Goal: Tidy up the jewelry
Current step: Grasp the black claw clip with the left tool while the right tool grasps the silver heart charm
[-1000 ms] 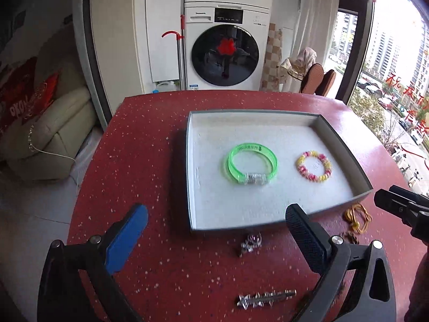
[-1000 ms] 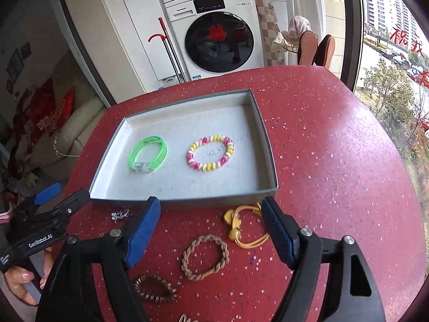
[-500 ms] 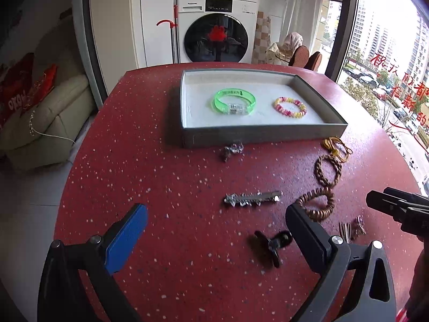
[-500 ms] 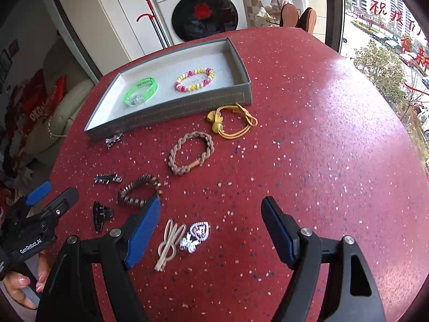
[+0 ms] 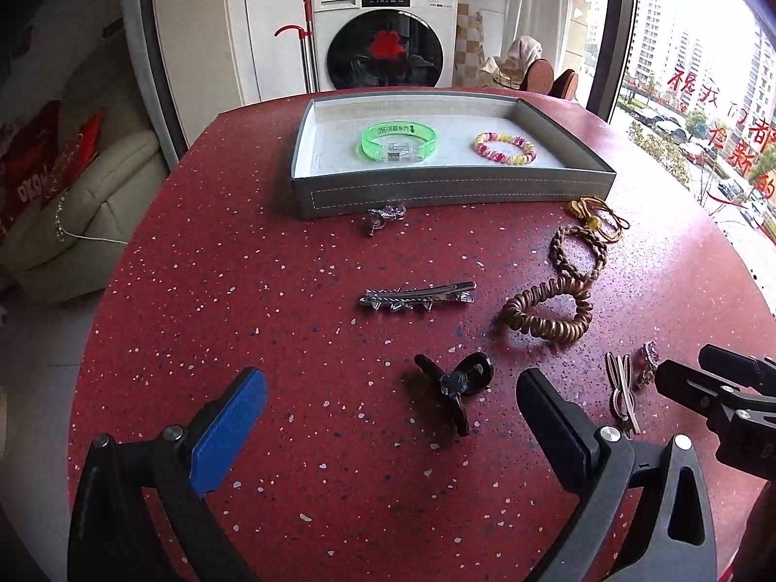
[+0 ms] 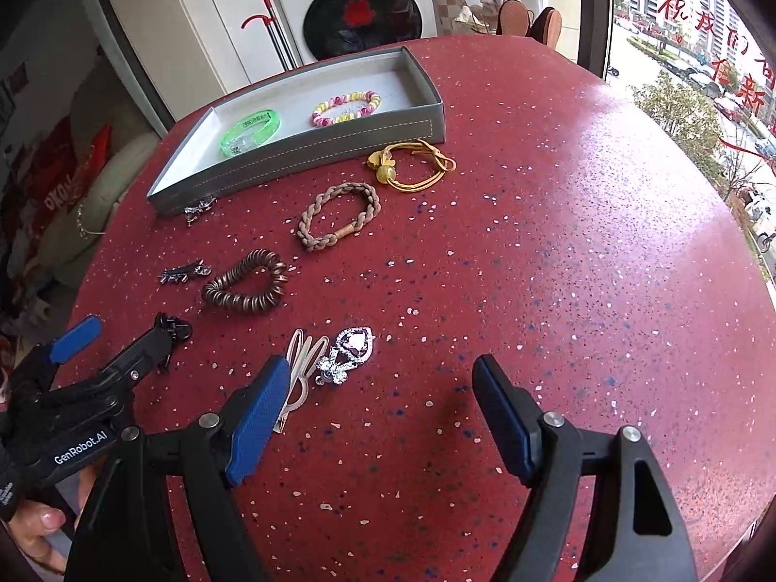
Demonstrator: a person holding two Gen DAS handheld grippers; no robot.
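A grey tray (image 5: pixel 451 191) (image 6: pixel 310 155) at the far side of the red table holds a green bangle (image 5: pixel 398 141) (image 6: pixel 251 132) and a pink-yellow bead bracelet (image 5: pixel 504 147) (image 6: pixel 345 107). Loose on the table lie a silver hair clip (image 5: pixel 417 296), a black claw clip (image 5: pixel 456 385), a coiled brown bracelet (image 5: pixel 548 310) (image 6: pixel 245 287), a braided bracelet (image 6: pixel 338 216), a yellow cord (image 6: pixel 412 165) and a jewelled heart brooch (image 6: pixel 349 351) beside beige hair ties (image 6: pixel 298 373). My left gripper (image 5: pixel 388 417) is open just before the claw clip. My right gripper (image 6: pixel 383 402) is open, the brooch just ahead of its left finger.
A small silver charm (image 5: pixel 383 216) (image 6: pixel 199 208) lies against the tray's front wall. The table's round edge runs close on the left and right. Behind stand a washing machine (image 5: pixel 383 34), a sofa (image 5: pixel 72 213) and a large window. A hand (image 6: pixel 39 528) holds the left gripper.
Both grippers have drawn back from over the tray toward the near side of the table and sunk lower. The loose pieces in front of the tray have come into view. Both stay open.
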